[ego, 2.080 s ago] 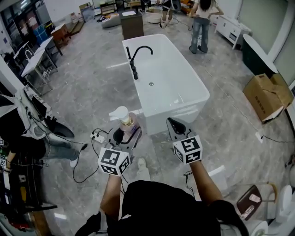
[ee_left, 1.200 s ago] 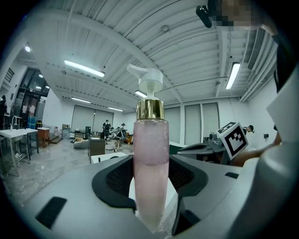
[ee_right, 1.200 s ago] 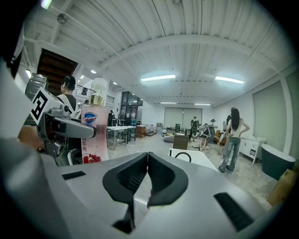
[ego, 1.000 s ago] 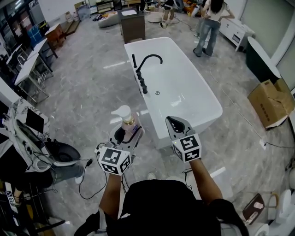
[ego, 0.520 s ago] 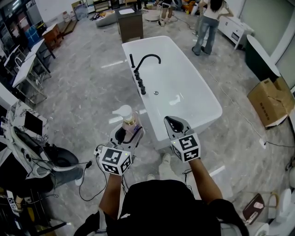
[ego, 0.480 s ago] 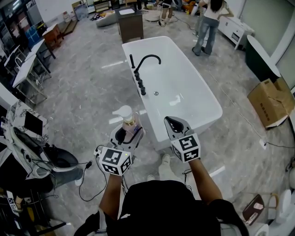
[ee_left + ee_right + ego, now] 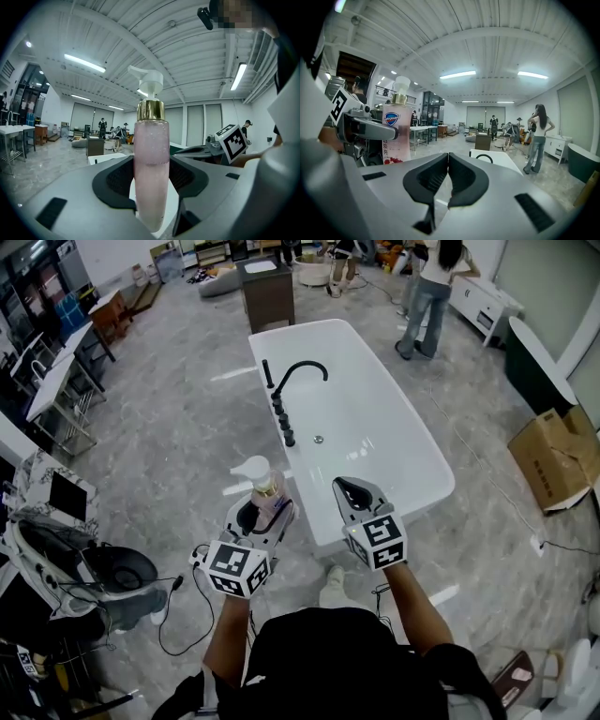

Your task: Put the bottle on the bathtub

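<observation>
Bathtub [image 7: 424, 450] came nearer since two seconds back; person walked up to near end. Left gripper [image 7: 259, 516] clamped on upright pink bottle [image 7: 267, 491], held short of rim. Right gripper [image 7: 354, 497] jaws together, empty. Carry step; next likely: reach forward, set bottle on rim.

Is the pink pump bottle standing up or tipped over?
Upright. The pink pump bottle stands straight in the left gripper, white pump head on top.

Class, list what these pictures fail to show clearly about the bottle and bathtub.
- Pump bottle: lower body hidden inside the left gripper, head view.
- Its label: partly covered by that gripper's jaw, right gripper view.
- Bathtub: mostly behind the shut right gripper, right gripper view.
</observation>
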`<state>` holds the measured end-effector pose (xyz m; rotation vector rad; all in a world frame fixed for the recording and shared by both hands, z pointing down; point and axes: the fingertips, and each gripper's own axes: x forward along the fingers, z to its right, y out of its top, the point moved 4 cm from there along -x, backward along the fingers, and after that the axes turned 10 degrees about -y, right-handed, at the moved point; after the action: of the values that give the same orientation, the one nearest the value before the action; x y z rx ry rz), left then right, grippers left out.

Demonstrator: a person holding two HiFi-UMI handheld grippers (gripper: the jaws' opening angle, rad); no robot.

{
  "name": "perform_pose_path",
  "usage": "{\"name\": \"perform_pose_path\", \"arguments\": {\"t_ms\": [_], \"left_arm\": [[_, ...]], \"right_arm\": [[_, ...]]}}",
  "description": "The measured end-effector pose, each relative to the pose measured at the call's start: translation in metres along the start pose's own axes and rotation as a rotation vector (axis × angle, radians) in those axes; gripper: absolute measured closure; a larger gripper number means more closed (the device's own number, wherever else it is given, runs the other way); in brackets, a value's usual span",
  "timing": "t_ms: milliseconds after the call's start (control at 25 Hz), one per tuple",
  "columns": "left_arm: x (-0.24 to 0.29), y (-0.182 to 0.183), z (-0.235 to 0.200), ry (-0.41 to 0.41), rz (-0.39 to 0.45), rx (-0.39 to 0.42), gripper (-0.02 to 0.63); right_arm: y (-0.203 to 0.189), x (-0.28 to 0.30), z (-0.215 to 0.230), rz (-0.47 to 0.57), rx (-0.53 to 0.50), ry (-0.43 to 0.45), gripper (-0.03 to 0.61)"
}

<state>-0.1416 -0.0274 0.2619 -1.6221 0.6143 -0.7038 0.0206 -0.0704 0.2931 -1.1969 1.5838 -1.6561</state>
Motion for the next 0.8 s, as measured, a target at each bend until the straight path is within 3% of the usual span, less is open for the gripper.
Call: {"name": "perform_pose_path", "arguments": {"t_ms": [800], "left_arm": [[0.11, 0.009, -0.05, 0.122, -0.032, -0.037, 0.381]], "right_arm": [[0.002, 0.103, 0.091, -0.03, 0.013, 0.118, 0.555]]}}
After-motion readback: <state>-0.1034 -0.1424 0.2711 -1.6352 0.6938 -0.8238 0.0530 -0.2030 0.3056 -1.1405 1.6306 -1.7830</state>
